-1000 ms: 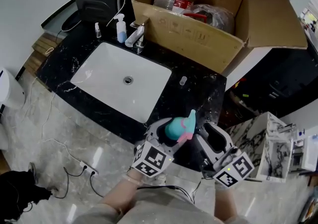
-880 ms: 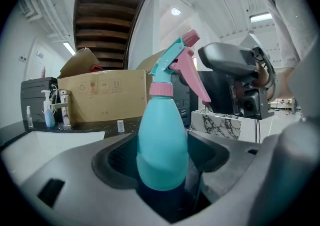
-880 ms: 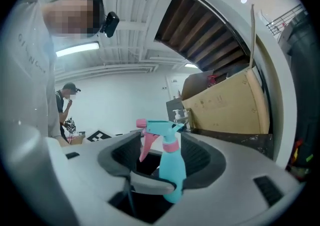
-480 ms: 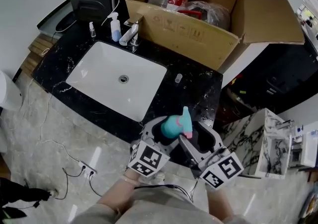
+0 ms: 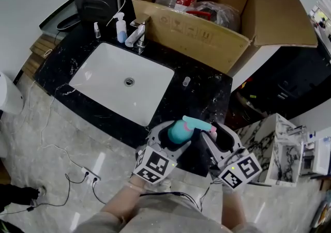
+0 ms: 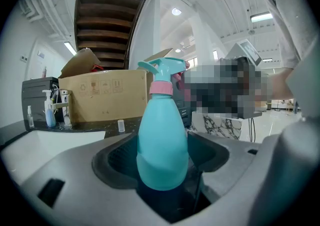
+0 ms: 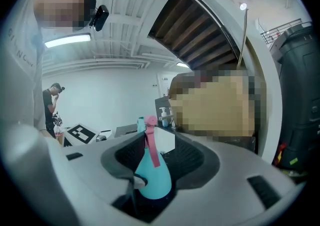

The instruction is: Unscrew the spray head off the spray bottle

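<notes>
A teal spray bottle [image 5: 177,133] with a pink collar [image 6: 161,87] stands upright in my left gripper [image 5: 172,137], which is shut on its body [image 6: 162,140]. The spray head [image 5: 196,123] now points right, its pink trigger [image 7: 151,151] facing the right gripper view. My right gripper [image 5: 217,137] sits beside the bottle on its right with the spray head between its jaws. Those jaws are closing, and a small gap still shows on each side of the head. The bottle is held in the air in front of the black counter [image 5: 207,95].
A white sink [image 5: 103,84] with a faucet [image 5: 137,35] is set in the counter. Behind it stand a small pump bottle [image 5: 120,28] and a large open cardboard box [image 5: 196,25]. A small white vial [image 5: 186,81] stands near the counter's front. A marble-patterned unit [image 5: 279,149] is at right.
The spray head has turned from pointing up to pointing right. The right gripper let go, shifted a little right and is back around the head. The left gripper still holds the bottle.
</notes>
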